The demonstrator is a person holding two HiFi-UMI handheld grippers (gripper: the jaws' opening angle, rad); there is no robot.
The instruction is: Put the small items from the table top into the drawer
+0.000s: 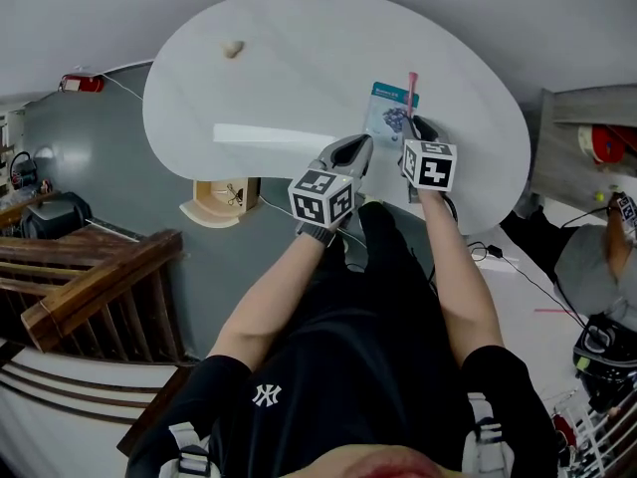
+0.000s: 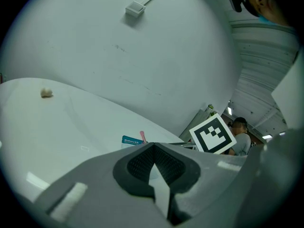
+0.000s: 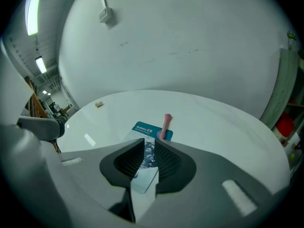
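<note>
Overhead, both my claws reach over the near edge of the table (image 1: 299, 58). The right claw (image 1: 423, 127) has its tip just beside the blue packet (image 1: 391, 113), with a pink stick (image 1: 412, 86) at the packet's far corner. A small lump (image 1: 233, 49) lies well apart, far left.

Along my left claw (image 2: 153, 145), the jaws meet at the tips, empty; the packet (image 2: 130, 140) lies on the table ahead.

Along my right claw (image 3: 150, 140), the jaws stand slightly apart, gripping nothing. The packet (image 3: 145, 129) shows through the gap, flat on the table.
</note>
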